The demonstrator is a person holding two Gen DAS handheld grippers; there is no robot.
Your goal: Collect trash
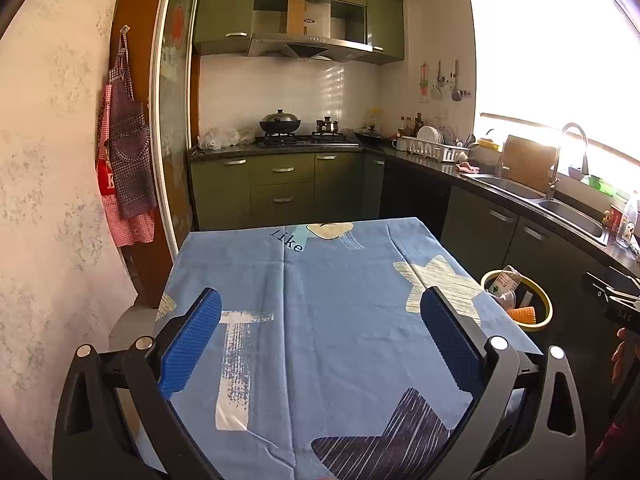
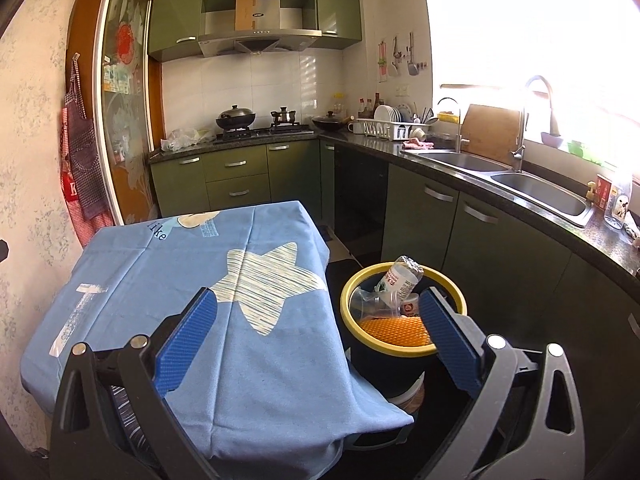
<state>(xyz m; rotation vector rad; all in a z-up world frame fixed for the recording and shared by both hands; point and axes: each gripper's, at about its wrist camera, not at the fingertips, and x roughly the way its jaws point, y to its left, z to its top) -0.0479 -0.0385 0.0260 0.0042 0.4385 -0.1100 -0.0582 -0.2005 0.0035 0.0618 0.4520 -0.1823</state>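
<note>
A yellow-rimmed bin (image 2: 402, 272) stands on the floor right of the table and holds a clear plastic bottle (image 2: 398, 280), a clear cup (image 2: 370, 304), an orange mesh piece (image 2: 394, 330) and a small white container (image 2: 410, 308). The same bin (image 1: 546, 300) shows at the table's right edge in the left wrist view. My left gripper (image 1: 320, 344) hangs open over the blue tablecloth (image 1: 320, 280), nothing between its blue pads (image 1: 192, 344). My right gripper (image 2: 318, 340) is open too, straddling the table's right edge and the bin, holding nothing.
The table (image 2: 180, 280) under the star-print cloth bears nothing. Green cabinets (image 2: 236, 176), a stove with pots (image 2: 236, 118), a dish rack (image 2: 384, 128) and a double sink (image 2: 532, 188) line the back and right. Aprons (image 1: 128, 152) hang on the left wall. A hand (image 1: 620, 356) shows at right.
</note>
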